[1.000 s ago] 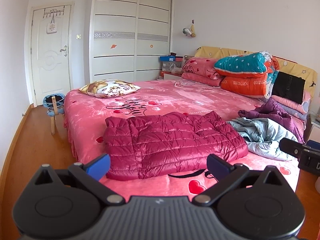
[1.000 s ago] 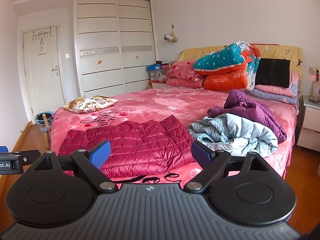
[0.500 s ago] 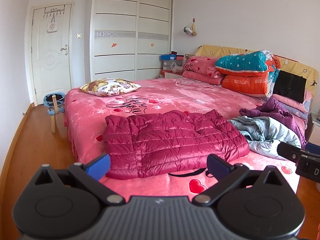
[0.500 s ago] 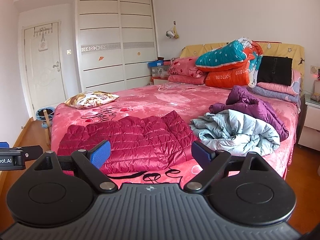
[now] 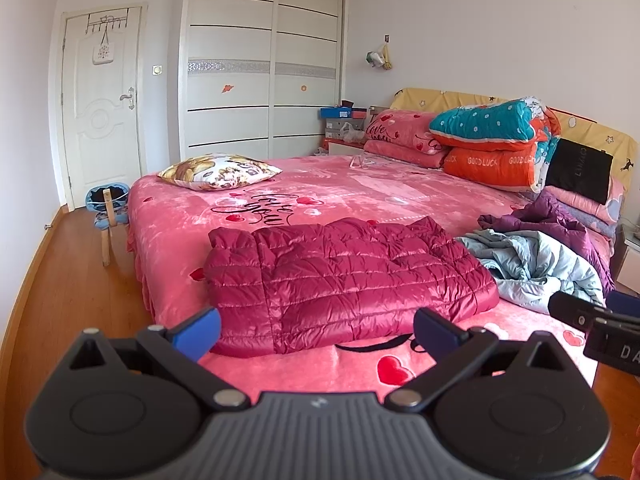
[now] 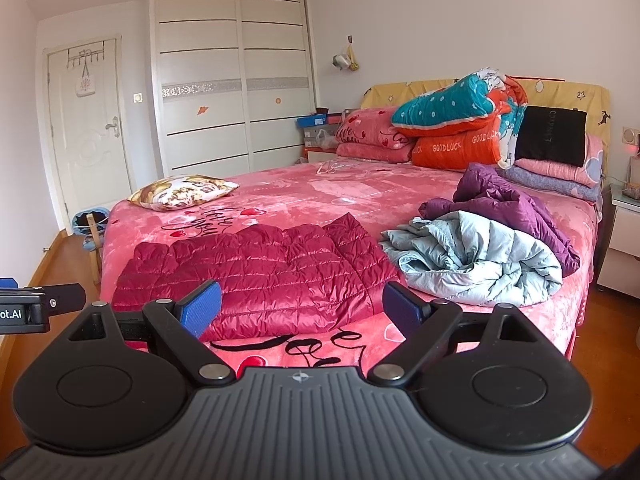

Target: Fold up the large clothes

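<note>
Both of my hand-held grippers hang spread wide and empty in front of the bed's near edge. My left hand-held gripper (image 5: 316,330) has its blue pads (image 5: 198,330) well apart, and my right hand-held gripper (image 6: 302,306) shows the same wide gap between its own blue pads (image 6: 200,308); neither touches any cloth. In the left wrist view the right one's black body shows at the right border, and in the right wrist view the left one's body pokes in from the left border.

Just beyond the fingertips lies the dark red quilted down jacket (image 5: 340,276), spread flat on the pink heart-print bed cover (image 5: 360,196), close to the near edge of the bed. Beside it on the right sits a crumpled pale blue-grey down jacket (image 6: 476,258), and touching that from behind is a bunched purple jacket (image 6: 504,200).

Farther back, a patterned cushion (image 5: 218,170) rests near the left corner of the bed. At the headboard end, pink pillows (image 5: 404,138) lie next to a stacked teal and orange quilt (image 5: 492,144), with a black bag (image 6: 550,134) leaning upright beside it. Behind the bed stand a white sliding wardrobe (image 5: 264,64) and a white door (image 5: 102,104), over a wooden floor (image 5: 68,292).
</note>
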`<state>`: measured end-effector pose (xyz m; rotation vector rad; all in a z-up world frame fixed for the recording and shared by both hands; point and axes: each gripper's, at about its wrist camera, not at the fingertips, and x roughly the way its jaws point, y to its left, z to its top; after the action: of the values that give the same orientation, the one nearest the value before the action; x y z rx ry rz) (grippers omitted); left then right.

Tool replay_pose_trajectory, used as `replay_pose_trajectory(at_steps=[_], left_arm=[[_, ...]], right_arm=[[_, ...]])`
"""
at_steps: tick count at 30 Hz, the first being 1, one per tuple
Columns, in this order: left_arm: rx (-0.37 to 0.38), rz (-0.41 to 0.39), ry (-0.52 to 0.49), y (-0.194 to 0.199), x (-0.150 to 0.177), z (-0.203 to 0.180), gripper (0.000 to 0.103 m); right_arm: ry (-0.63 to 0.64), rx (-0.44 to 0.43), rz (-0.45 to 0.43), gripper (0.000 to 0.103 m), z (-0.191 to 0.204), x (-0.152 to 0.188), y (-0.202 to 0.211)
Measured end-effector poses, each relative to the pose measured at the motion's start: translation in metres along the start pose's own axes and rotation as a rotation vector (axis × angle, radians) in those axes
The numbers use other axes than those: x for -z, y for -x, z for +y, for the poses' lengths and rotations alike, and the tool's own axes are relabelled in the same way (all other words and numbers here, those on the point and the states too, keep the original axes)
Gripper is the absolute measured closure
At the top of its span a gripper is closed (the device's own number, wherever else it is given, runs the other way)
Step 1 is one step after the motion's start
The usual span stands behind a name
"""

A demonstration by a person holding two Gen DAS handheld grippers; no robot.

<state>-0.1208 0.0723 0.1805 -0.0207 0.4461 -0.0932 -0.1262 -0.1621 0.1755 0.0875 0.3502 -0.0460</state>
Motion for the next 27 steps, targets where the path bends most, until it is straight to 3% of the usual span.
replay_pose_trajectory(at_steps=[27], left_arm=[[-0.012,0.010,0.012,-0.0067,0.0030,0.0031,0.001]], right_arm=[[0.016,-0.009,0.025,0.000,-0.0082,0.0017,-0.0045]])
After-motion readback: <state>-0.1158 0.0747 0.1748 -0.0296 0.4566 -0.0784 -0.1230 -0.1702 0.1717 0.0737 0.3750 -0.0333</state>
